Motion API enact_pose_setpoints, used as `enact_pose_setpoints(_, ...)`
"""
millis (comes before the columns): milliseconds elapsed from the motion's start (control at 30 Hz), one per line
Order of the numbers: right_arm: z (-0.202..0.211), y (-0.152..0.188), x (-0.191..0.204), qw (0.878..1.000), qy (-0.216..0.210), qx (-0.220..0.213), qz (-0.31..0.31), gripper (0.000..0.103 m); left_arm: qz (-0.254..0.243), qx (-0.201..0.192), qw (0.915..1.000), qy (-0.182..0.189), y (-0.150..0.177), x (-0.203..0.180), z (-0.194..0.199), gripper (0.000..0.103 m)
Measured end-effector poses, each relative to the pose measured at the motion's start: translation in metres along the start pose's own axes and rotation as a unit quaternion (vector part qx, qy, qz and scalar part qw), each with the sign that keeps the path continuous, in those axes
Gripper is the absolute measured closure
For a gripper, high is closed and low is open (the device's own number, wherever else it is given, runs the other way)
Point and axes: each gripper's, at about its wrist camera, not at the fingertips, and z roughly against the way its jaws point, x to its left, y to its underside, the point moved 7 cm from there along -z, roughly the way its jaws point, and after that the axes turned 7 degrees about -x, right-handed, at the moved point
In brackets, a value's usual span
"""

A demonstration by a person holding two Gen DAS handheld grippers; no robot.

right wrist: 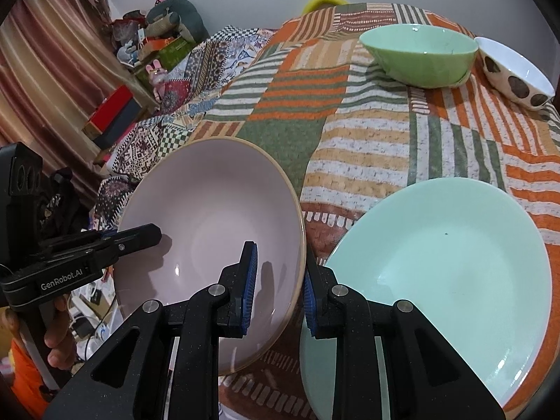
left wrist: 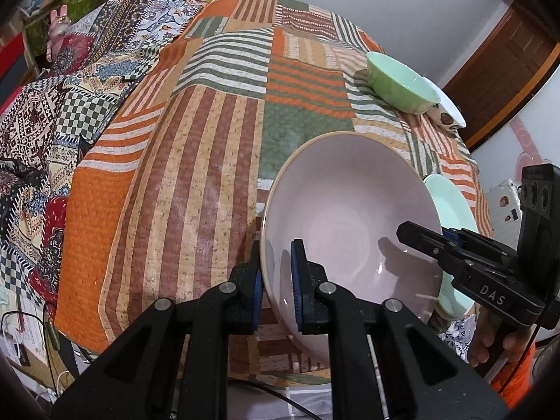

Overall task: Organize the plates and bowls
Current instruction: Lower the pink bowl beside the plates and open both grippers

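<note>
- Left tool (left wrist: pixel 276 280): closed onto pink bowl (left wrist: pixel 350 217) rim, lower centre.
- Right tool (right wrist: pixel 280 287): clamps the bowl's opposite rim.
- Mint plate (right wrist: pixel 448 266) lower right, just beside the bowl.

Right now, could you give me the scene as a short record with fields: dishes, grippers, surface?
held dish: pink bowl, tilted, one gripper on each side of its rim
left gripper: straddles the bowl's left rim
right gripper: straddles the bowl's right rim
near dish: mint plate, lying right of the bowl
far dishes: green bowl; spotted white bowl beside it
surface: patchwork tablecloth
</note>
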Motion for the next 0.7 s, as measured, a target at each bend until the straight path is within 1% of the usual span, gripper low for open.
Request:
enact_pose_setpoints(233,0.000,-0.002,0.001,1.000,0.006,-0.002,0.013,0.081,0.007,0.005,0.9999,-0.008,0.003,0.006,-0.006,0.090)
enact_pose_setpoints(300,0.002,-0.004,0.002,1.000,0.008,-0.006,0.017,0.079,0.007,0.004,0.9998,-0.017,0.003,0.010,-0.005,0.090)
enact_pose_setpoints(367,0.007,-0.008,0.002,1.000,0.009,-0.016,0.022,0.079,0.005,-0.005,0.9997,-0.025,0.002,0.012,0.000,0.090)
enact_pose_setpoints(500,0.018,-0.015,-0.002,0.999,0.017,-0.030,0.030,0.079,0.003,-0.020,0.9993,-0.030,-0.005,0.014,0.015,0.090)
enact_pose_setpoints(633,0.029,-0.019,-0.008,0.999,0.018,-0.039,0.023,0.079,-0.013,-0.051,0.9980,-0.035,-0.018,0.005,0.039,0.090)
enact_pose_setpoints(700,0.037,-0.021,-0.012,0.998,0.020,-0.047,0.021,0.079,-0.023,-0.069,0.9967,-0.035,-0.027,-0.004,0.051,0.087)
